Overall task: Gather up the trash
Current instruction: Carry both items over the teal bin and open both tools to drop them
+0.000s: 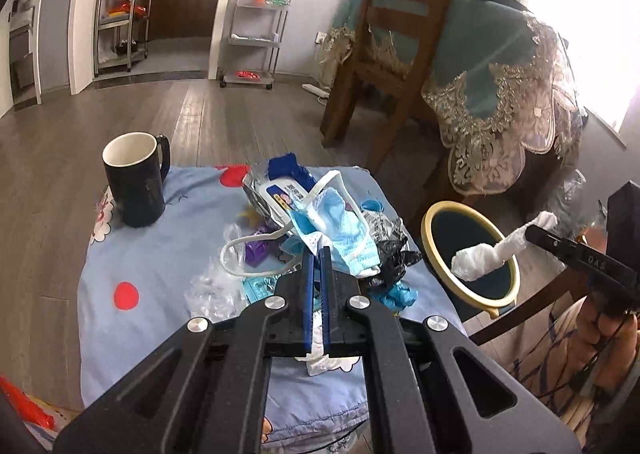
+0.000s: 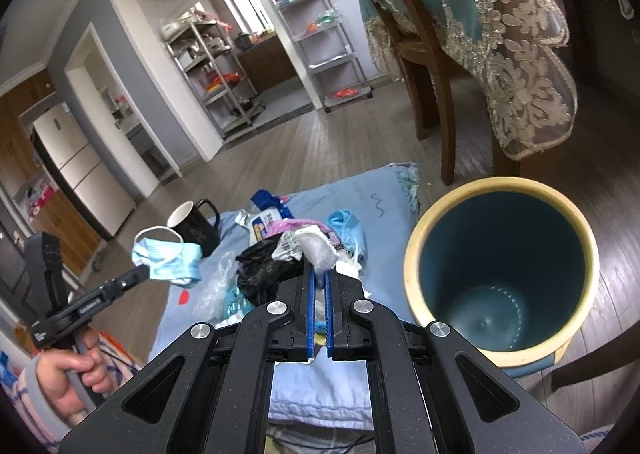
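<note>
My left gripper is shut on a light blue face mask, which hangs lifted above the trash pile. Seen from the right wrist, the left gripper holds that mask in the air at the left. My right gripper is shut on a crumpled white tissue. In the left wrist view the right gripper holds the tissue over the mouth of a round cream-rimmed bin. The bin looks empty, dark blue inside. The pile holds a wipes packet, a black bag and clear plastic.
The trash lies on a low table under a blue cloth. A black mug stands at its far left. Behind are a wooden chair, a table draped in teal lace and a white cart. A hand grips the left handle.
</note>
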`<state>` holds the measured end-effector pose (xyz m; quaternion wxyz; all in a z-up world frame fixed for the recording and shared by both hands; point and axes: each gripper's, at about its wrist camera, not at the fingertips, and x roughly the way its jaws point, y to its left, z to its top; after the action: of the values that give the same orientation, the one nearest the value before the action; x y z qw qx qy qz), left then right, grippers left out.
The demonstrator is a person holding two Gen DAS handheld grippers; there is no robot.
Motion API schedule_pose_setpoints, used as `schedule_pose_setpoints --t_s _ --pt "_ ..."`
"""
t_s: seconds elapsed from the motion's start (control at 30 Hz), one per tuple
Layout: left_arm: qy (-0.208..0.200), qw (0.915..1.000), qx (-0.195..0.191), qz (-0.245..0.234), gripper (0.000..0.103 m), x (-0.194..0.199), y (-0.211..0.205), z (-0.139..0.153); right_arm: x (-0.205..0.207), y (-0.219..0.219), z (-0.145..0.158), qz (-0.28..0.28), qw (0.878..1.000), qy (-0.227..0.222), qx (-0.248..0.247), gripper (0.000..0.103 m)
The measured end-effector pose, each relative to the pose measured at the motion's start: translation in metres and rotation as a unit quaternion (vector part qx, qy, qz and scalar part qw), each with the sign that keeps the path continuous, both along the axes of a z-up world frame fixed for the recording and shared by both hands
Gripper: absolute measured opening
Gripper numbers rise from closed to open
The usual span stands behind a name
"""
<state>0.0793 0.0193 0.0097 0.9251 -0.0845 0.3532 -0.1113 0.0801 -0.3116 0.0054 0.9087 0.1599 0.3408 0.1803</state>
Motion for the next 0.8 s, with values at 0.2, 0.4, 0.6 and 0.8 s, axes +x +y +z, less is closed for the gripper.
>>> schedule_pose_setpoints --t_s 0.2,0.4,0.6,0.8 --pt "-0.022 0.9997 0.004 -0.007 0.002 0.002 -0.007 0.019 -0.002 -0.008 0.003 -0.013 1.0 -0.009 0.001 0.005" --pt "-0.046 0.9987 0.002 -0.023 0.002 0.009 -0.021 0.039 -0.006 -0.021 0.007 -0.031 0.999 -0.019 0.007 0.005" --pt "-0.053 0.9974 0.003 -0.049 0.002 0.017 -0.043 0.047 -0.012 -0.036 0.01 -0.053 0.998 -0.026 0.015 0.005" --pt "-0.054 0.9955 0.003 -0.078 0.002 0.028 -0.072 0.052 -0.016 -0.052 0.013 -0.077 0.996 -0.032 0.021 0.005"
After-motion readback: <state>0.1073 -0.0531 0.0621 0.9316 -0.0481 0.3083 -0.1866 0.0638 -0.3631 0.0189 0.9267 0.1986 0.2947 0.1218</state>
